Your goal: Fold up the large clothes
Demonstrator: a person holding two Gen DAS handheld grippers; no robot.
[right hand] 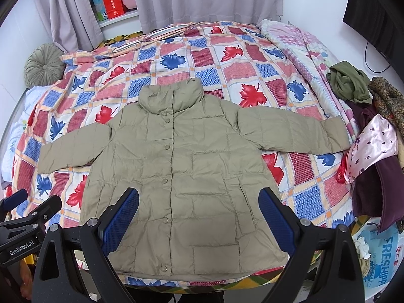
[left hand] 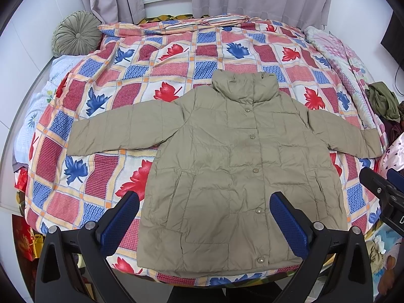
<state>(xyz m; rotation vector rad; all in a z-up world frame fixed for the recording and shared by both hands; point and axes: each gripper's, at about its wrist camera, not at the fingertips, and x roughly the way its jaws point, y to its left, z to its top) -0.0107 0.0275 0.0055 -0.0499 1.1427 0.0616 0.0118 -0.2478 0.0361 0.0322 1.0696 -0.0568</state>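
1. The khaki padded jacket (left hand: pixel 234 166) lies front up on the bed (left hand: pixel 176 58), snaps done up, collar away from the person and hem at the near edge; both sleeves are spread out sideways, which I judge is the flat starting layout for a fold
2. The left tool (left hand: pixel 204 223) hangs above the hem with its blue pads wide apart, holding nothing; the jacket's lower left part sits between and beyond its fingers, not touching them
3. The right tool (right hand: pixel 199 218) is likewise wide open and empty, poised over the lower right part of the jacket
4. A heap of other clothes (right hand: pixel 373 136) waits at the bed's right side, well apart from the jacket
5. No fold looks begun yet; a sleeve or side edge seems the likely first grasp
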